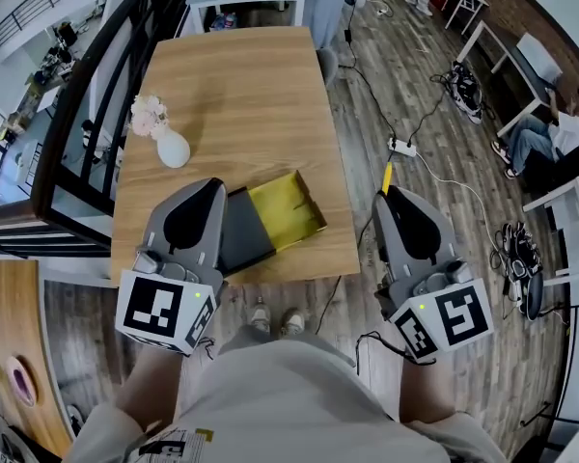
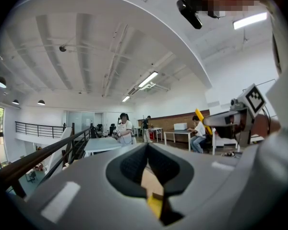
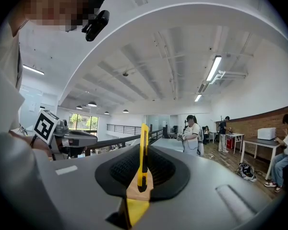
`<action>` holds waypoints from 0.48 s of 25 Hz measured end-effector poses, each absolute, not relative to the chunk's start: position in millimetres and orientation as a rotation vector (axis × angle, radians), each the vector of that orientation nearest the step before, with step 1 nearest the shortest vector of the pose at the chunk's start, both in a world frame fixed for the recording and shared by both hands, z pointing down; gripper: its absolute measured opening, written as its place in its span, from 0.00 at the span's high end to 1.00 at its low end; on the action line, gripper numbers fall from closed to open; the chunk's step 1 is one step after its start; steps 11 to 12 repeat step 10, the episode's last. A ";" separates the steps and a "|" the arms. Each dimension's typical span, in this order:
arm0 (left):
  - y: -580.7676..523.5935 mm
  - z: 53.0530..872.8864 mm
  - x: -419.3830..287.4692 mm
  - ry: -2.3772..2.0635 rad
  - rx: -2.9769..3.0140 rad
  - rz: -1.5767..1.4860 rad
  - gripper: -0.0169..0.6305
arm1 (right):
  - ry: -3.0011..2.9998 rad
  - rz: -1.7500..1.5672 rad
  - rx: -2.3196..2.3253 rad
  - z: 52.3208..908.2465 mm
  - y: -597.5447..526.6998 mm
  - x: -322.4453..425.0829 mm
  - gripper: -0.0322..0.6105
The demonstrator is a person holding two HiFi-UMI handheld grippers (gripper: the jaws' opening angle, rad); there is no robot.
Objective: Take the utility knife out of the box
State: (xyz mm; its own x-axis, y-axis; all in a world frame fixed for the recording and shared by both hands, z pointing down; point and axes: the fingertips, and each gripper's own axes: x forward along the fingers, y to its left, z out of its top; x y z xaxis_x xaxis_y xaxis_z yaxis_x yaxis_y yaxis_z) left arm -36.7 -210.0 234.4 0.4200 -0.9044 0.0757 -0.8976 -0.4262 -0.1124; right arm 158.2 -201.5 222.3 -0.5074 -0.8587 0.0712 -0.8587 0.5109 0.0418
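Clamping the utility knife (image 3: 143, 169), right gripper (image 3: 144, 148) hovers

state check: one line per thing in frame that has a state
knife: out of the box, clamped in the right gripper, sticking out ahead of the jaws.
box: open on the table, yellow tray slid out of the dark sleeve, tray empty.
left gripper: shut, nothing between the jaws, over the sleeve.
vase: upright, flowers in it.
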 end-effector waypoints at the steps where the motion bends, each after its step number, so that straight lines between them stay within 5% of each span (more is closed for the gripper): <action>1: -209.8 234.2 -36.2 1.650 -2.601 -0.193 0.97 | -2.656 0.000 1.512 223.0 -201.3 158.2 0.87; 12: -203.6 232.3 -28.4 1.632 -2.602 -0.201 0.97 | -2.669 0.015 1.492 224.1 -194.5 160.1 0.87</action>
